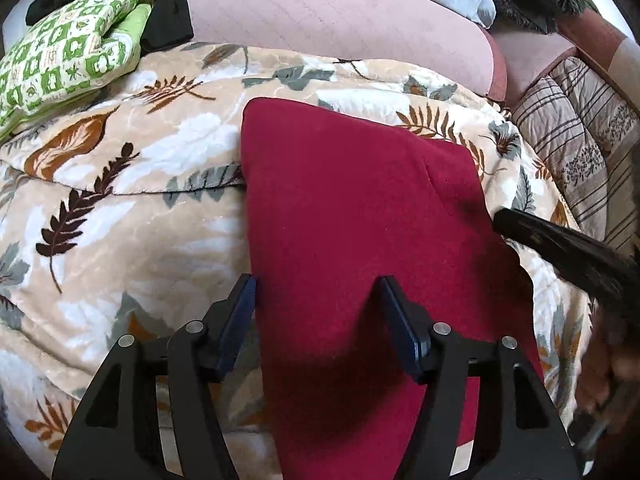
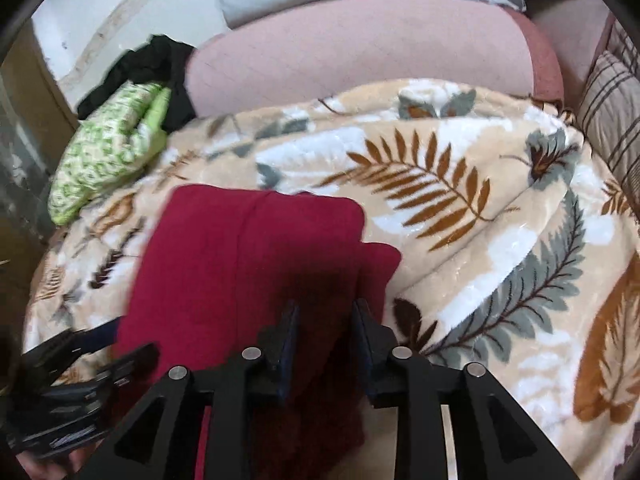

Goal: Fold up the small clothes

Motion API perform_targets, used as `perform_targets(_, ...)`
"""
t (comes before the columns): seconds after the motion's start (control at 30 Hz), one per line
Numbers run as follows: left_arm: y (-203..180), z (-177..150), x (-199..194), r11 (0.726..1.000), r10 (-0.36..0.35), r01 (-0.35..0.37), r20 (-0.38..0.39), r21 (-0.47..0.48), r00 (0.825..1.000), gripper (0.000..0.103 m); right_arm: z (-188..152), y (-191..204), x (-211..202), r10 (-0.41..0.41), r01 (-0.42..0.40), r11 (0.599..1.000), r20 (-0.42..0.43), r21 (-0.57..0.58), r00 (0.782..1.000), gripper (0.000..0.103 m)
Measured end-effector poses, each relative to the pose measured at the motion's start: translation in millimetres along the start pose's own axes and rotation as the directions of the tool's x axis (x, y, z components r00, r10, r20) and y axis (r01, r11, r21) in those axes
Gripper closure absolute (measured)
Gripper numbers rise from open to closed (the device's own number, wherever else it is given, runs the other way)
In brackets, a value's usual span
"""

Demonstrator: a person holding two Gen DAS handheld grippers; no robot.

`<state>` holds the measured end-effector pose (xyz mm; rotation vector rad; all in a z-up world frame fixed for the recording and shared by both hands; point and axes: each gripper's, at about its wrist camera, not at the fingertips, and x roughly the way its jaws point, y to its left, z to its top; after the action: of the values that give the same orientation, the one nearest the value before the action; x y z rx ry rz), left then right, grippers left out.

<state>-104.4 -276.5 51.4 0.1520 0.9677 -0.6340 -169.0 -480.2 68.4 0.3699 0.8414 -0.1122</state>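
Note:
A dark red garment (image 1: 352, 216) lies folded lengthwise on a leaf-patterned blanket (image 1: 132, 208). My left gripper (image 1: 318, 300) is open, with its fingers spread just above the garment's near part and nothing between them. In the right wrist view the same red garment (image 2: 248, 256) lies left of centre on the blanket (image 2: 460, 208). My right gripper (image 2: 326, 320) has its fingers partly open over the garment's near right edge, holding nothing that I can see. The left gripper shows there as a blurred black shape (image 2: 72, 392) at the lower left.
A green patterned folded cloth (image 1: 68, 60) and a black garment (image 1: 168, 4) lie at the far left. A pink cushion (image 1: 340, 20) lies behind the blanket. A striped quilt (image 1: 576, 136) is at the right. The right gripper's black body (image 1: 568, 248) enters from the right.

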Motion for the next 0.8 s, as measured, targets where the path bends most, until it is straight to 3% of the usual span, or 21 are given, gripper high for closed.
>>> perform_targets(0.1, -2, 0, 0, 1.0, 0.009, -0.009, 0.001, 0.007, 1.0, 0.039, -15, 18, -13, 0.021, -0.02, 0.998, 0.012, -0.06, 1.0, 0.076)
perform_targets(0.2, -3, 0, 0, 1.0, 0.01, -0.01, -0.002, 0.008, 1.0, 0.039, -29, 21, 3, -0.025, 0.022, 0.994, -0.032, -0.103, 0.999, 0.076)
perform_targets(0.27, -4, -1, 0, 1.0, 0.02, -0.02, -0.003, 0.017, 1.0, 0.039, -38, 14, 18, -0.057, 0.051, 0.994, -0.056, -0.098, 0.997, 0.063)
perform_targets(0.6, -6, -4, -3, 0.999, 0.038, -0.038, 0.001, 0.023, 0.999, 0.039, -34, 22, -20, -0.003, 0.005, 0.998, 0.027, -0.056, 1.0, 0.061)
perform_targets(0.73, -8, -5, -4, 0.999, 0.041, -0.04, -0.014, 0.028, 0.999, 0.039, -43, 19, 14, -0.07, 0.064, 0.996, -0.083, -0.068, 0.994, 0.061)
perform_targets(0.8, -9, -7, -9, 0.998, 0.044, -0.043, -0.012, 0.039, 0.999, 0.039, -47, 9, 17, -0.028, 0.028, 1.0, -0.088, -0.008, 0.996, 0.061)
